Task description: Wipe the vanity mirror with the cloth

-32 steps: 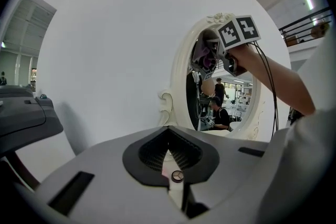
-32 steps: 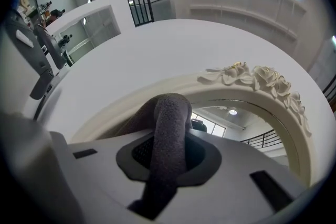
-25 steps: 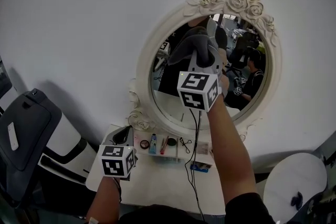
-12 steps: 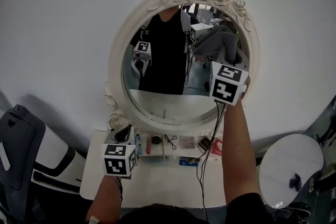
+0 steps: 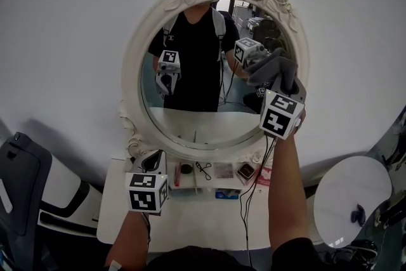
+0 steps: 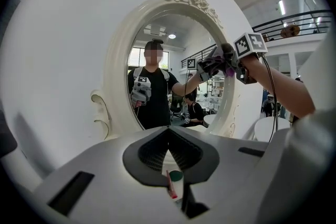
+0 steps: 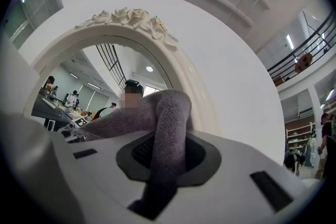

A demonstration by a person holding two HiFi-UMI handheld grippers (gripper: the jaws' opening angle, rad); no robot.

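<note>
The oval vanity mirror [image 5: 196, 120] hangs in a white rose-carved frame [image 5: 135, 73] on the white wall. My right gripper [image 5: 280, 78] is shut on a grey cloth [image 5: 274, 68], which is pressed against the glass at the mirror's right side. In the right gripper view the cloth [image 7: 169, 128] runs down between the jaws of that gripper [image 7: 165, 150], beside the frame [image 7: 176, 65]. My left gripper [image 5: 154, 163] hangs low by the shelf under the mirror, shut and holding nothing. The left gripper view shows the mirror [image 6: 173, 60] and the cloth [image 6: 222, 55] past its jaws [image 6: 168, 136].
A narrow shelf [image 5: 219, 182] under the mirror holds several small cosmetics. Below it is a white tabletop [image 5: 190, 219]. A black cable [image 5: 254, 184] hangs from the right gripper. A dark chair [image 5: 19, 181] stands at left, a round white seat [image 5: 352, 200] at right.
The right gripper has carried the cloth from the upper middle of the glass over to its right side and a little downward. The left gripper has stayed low by the shelf.
</note>
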